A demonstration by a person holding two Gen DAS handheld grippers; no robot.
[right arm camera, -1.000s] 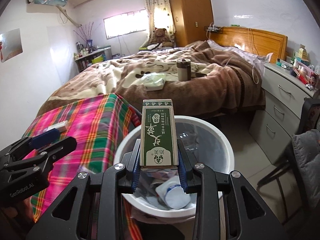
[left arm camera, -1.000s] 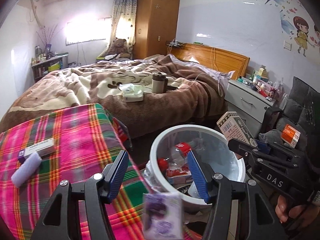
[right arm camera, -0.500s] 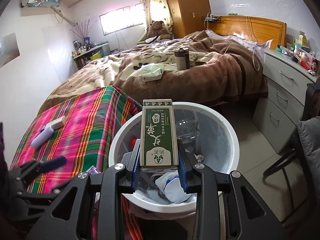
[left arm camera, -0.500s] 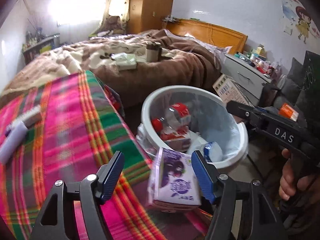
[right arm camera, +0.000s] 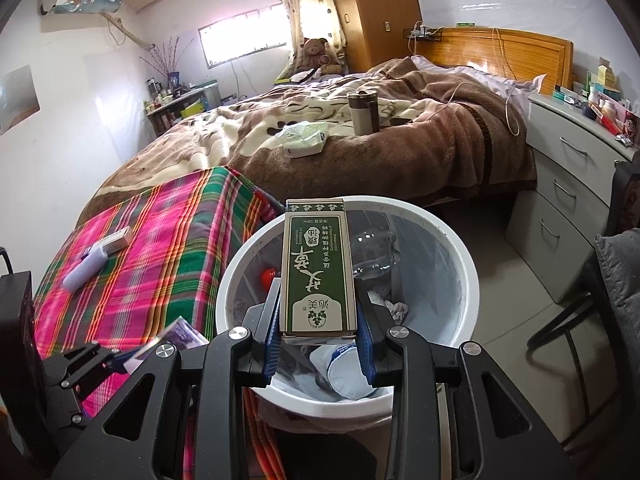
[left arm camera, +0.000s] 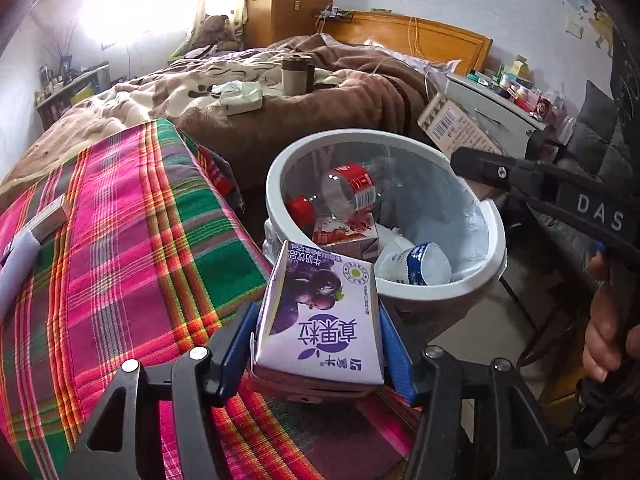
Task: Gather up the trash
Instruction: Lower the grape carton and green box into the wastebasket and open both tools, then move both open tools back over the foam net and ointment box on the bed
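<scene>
A purple milk carton (left arm camera: 316, 300) stands on the near corner of the plaid-covered table (left arm camera: 120, 240). My left gripper (left arm camera: 316, 332) straddles it; its jaws are closing and the blue pads (left arm camera: 236, 344) touch both sides of the carton. My right gripper (right arm camera: 319, 292) is shut on a green upright box (right arm camera: 317, 264), held over the white trash bin (right arm camera: 472, 280). The bin (left arm camera: 496, 240) holds a clear bottle (left arm camera: 352, 192), a strawberry carton (left arm camera: 344, 232) and a crumpled cup (left arm camera: 416, 266). In the right wrist view the left gripper (right arm camera: 132, 356) shows at lower left with the carton (right arm camera: 176, 338).
A small white box (right arm camera: 116, 240) and a lilac tube (right arm camera: 86, 270) lie on the plaid table. Behind is a bed (right arm camera: 400, 160) with a tissue pack (right arm camera: 304, 136) and a flask (right arm camera: 362, 114). A dresser (right arm camera: 568, 184) and a chair (right arm camera: 592, 320) stand right of the bin.
My left gripper dropped toward the table corner and its jaws came in around the purple carton. The right gripper kept still over the bin with the green box.
</scene>
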